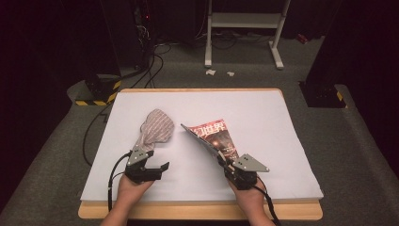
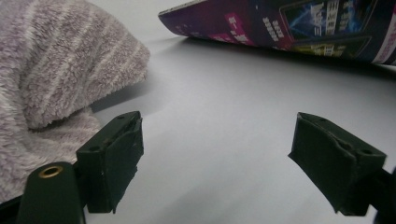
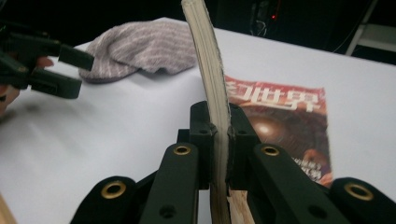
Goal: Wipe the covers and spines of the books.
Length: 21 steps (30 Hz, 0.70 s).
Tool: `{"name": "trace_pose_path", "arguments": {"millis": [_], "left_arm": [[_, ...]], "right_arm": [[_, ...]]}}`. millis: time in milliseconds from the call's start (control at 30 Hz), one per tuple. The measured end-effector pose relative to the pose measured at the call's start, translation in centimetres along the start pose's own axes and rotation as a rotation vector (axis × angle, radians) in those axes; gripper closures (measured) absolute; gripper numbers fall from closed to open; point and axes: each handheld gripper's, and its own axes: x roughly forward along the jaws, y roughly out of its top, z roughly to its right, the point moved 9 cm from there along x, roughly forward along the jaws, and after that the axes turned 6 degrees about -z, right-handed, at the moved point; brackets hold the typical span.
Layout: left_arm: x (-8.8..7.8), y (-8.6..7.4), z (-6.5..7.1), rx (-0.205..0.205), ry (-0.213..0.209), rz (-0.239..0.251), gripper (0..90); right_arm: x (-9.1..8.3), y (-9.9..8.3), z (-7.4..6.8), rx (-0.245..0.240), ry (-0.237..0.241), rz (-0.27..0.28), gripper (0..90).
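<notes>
A red-covered magazine (image 1: 214, 136) lies near the middle of the white sheet, its left side raised off the sheet. My right gripper (image 1: 222, 158) is shut on its near edge. In the right gripper view the jaws (image 3: 218, 128) pinch the upright block of pages (image 3: 205, 56), and the red cover (image 3: 285, 121) lies flat to the right. A grey striped towel (image 1: 156, 128) is bunched up left of the magazine. Just below the towel my left gripper (image 1: 153, 159) stands open with nothing between its fingers (image 2: 219, 140); the towel (image 2: 56, 60) is beside its left jaw.
A white sheet (image 1: 263, 113) covers the wooden table (image 1: 197, 210). Cables (image 1: 94, 127) trail over the floor at the left by a black-and-yellow striped base (image 1: 96, 92). A white stand (image 1: 244, 21) is on the floor beyond the table.
</notes>
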Motion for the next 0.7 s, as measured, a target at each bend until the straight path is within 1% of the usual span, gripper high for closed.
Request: {"name": "trace_pose_path", "arguments": {"millis": [67, 267, 300, 333, 367, 400, 567, 700], "left_arm": [[-0.1, -0.1, -0.1, -0.016, -0.007, 0.005, 17.8], [-0.5, 0.0, -0.3, -0.027, -0.012, 0.023, 18.1], [-0.5, 0.0, -0.3, -0.028, -0.011, 0.022, 18.6], [-0.5, 0.0, -0.3, -0.028, -0.011, 0.022, 18.7], [-0.5, -0.1, -0.3, -0.028, -0.012, 0.021, 18.8], [-0.5, -0.1, -0.3, -0.027, -0.012, 0.020, 18.8], [-0.4, -0.1, -0.2, -0.026, -0.015, 0.021, 18.9], [-0.5, -0.1, -0.3, -0.022, -0.013, 0.021, 18.9]], "right_arm": [[-0.1, 0.9, 0.2, -0.002, -0.015, 0.007, 84.8], [-0.2, 3.8, 1.7, 0.030, -0.052, 0.047, 84.9], [-0.2, 4.2, 1.9, 0.034, -0.060, 0.054, 84.9], [-0.2, 4.2, 1.9, 0.034, -0.060, 0.054, 84.9], [-0.3, 5.1, 2.5, 0.038, -0.077, 0.071, 84.9], [-0.3, 5.5, 2.8, 0.040, -0.085, 0.080, 85.0], [-0.7, 7.6, 4.0, 0.052, -0.125, 0.119, 85.0], [-0.9, 9.0, 4.8, 0.058, -0.155, 0.149, 85.0]]}}
